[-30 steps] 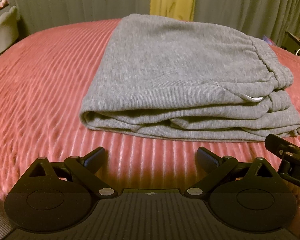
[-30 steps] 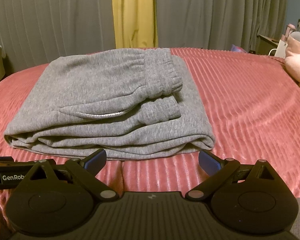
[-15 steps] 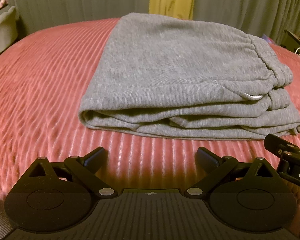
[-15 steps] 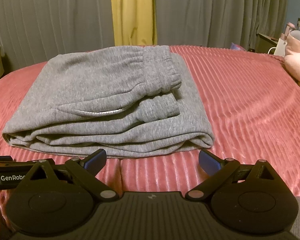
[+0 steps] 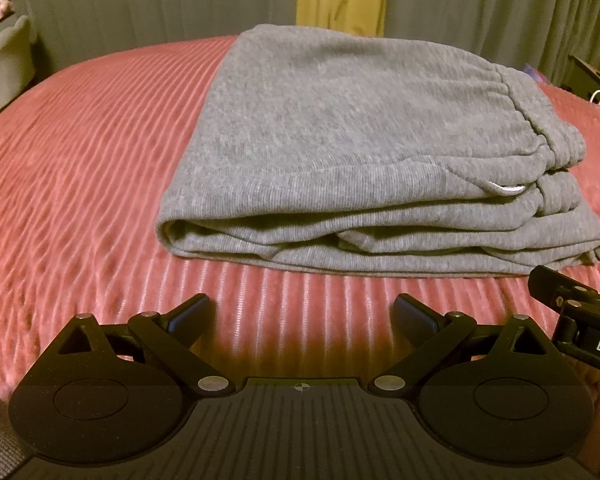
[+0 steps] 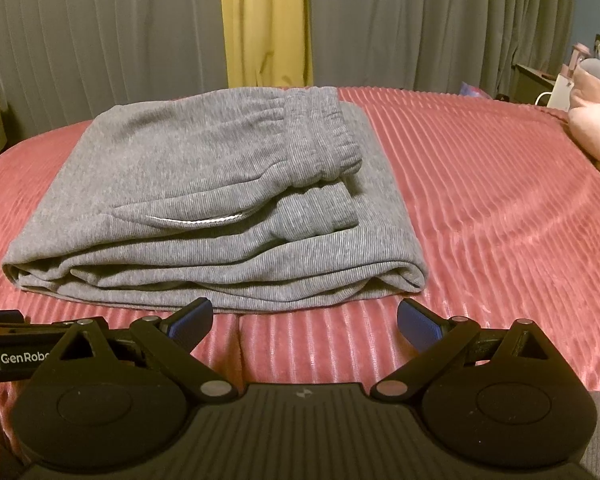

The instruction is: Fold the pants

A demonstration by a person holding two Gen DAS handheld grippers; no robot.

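Note:
The grey pants (image 5: 340, 140) lie folded into a thick rectangular stack on the pink ribbed bedspread (image 5: 80, 160), with the elastic waistband (image 6: 320, 140) on top toward the right. My left gripper (image 5: 304, 316) is open and empty, just short of the stack's near folded edge. My right gripper (image 6: 304, 320) is likewise open and empty, its blue-padded fingertips (image 6: 192, 318) a little in front of the same edge of the pants (image 6: 200, 200). Each gripper's side shows at the edge of the other's view.
Grey curtains (image 6: 80, 40) with a yellow strip (image 6: 266, 20) hang behind the bed. A pink pillow (image 6: 596, 128) and a nightstand with small items (image 6: 540, 80) are at the far right. A pale cushion (image 5: 4, 64) sits at the far left.
Both grippers have drawn back slightly from the folded pants and stay open. The pants have not moved.

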